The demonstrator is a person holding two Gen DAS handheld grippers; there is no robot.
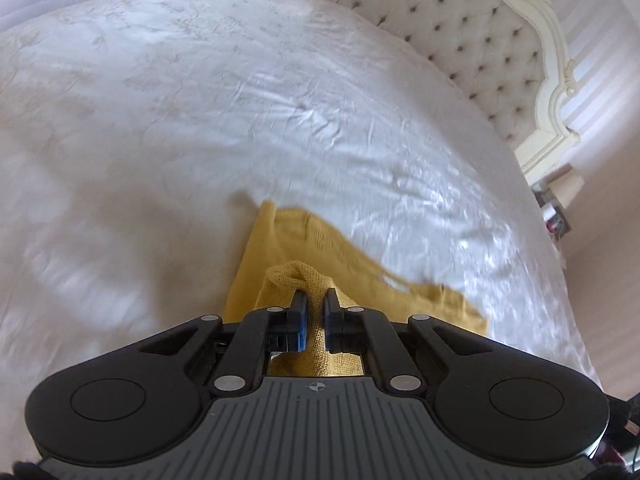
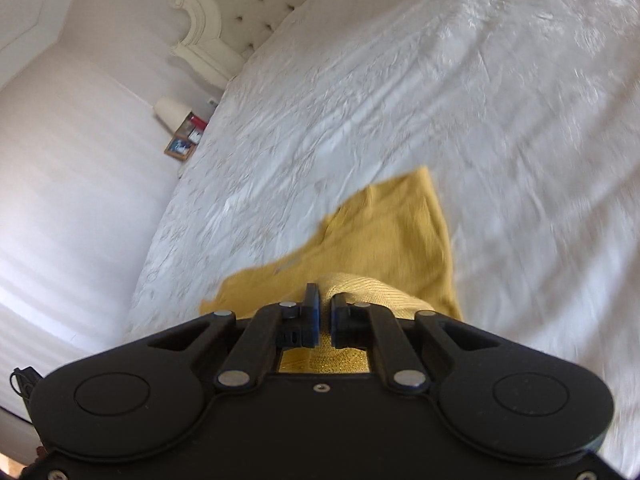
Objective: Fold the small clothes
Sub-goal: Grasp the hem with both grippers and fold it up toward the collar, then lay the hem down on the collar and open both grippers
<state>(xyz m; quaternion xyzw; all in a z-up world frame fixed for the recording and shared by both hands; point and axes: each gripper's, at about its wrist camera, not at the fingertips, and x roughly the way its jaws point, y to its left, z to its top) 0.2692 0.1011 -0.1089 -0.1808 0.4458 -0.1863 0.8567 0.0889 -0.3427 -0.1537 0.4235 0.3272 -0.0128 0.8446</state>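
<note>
Above the near edge of the white bed, left gripper and right gripper each pinch the yellow knit garment nearly closed; thin bunched bites may slip, dropping fabric crooked.

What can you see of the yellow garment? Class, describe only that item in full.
The yellow garment is a small mustard knit with a visible ribbed weave. Each gripper pinches a bunched corner: the left gripper and the right gripper, jaws closed on the fabric. The rest hangs down and away over the white bedspread. Motion blur hides whether its lower edge touches the bed.
</note>
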